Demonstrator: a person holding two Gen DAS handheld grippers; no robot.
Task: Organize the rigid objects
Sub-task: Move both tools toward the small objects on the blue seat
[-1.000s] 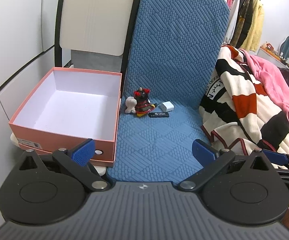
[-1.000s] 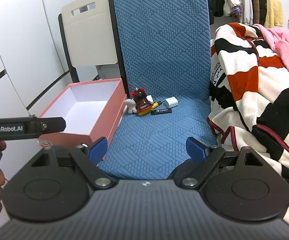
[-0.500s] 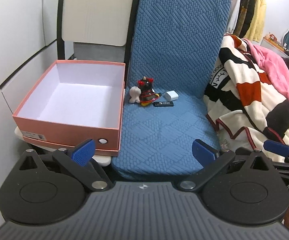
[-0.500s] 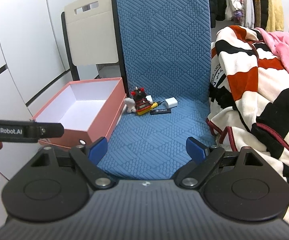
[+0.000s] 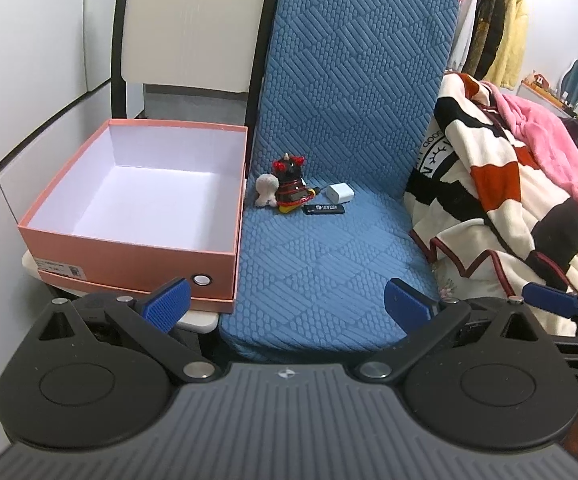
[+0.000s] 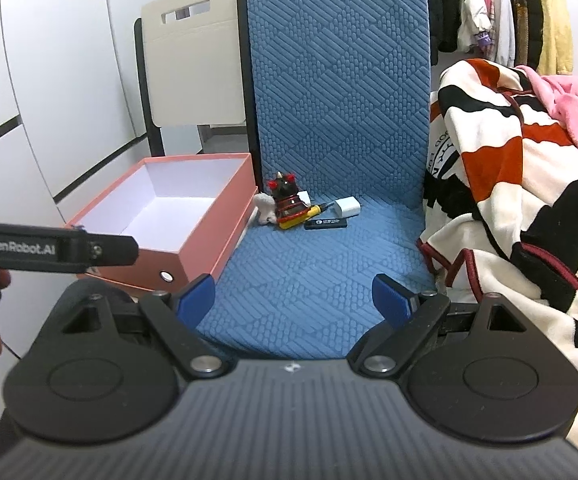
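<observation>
A small cluster lies at the back of the blue chair seat (image 5: 321, 264): a black and red horned figurine (image 5: 290, 181) (image 6: 287, 198), a white fluffy toy (image 5: 266, 190), a white charger cube (image 5: 339, 192) (image 6: 347, 206), a black stick (image 5: 323, 209) (image 6: 326, 223) and a yellow-handled tool (image 6: 307, 214) behind the figurine. An empty pink box (image 5: 141, 200) (image 6: 177, 220) stands left of the seat. My left gripper (image 5: 287, 304) is open and empty, before the seat's front edge. My right gripper (image 6: 293, 296) is open and empty, also short of the seat.
A striped cream, black and red blanket (image 5: 501, 200) (image 6: 529, 184) with a pink cloth (image 5: 545, 136) is piled right of the chair. A cream chair back (image 5: 193, 20) stands behind the box. White cabinet doors (image 5: 29, 60) line the left. Clothes (image 6: 501, 12) hang at the back right.
Both grippers have drawn back from the chair, so more of the seat's front edge and the box front shows. The objects have not moved.
</observation>
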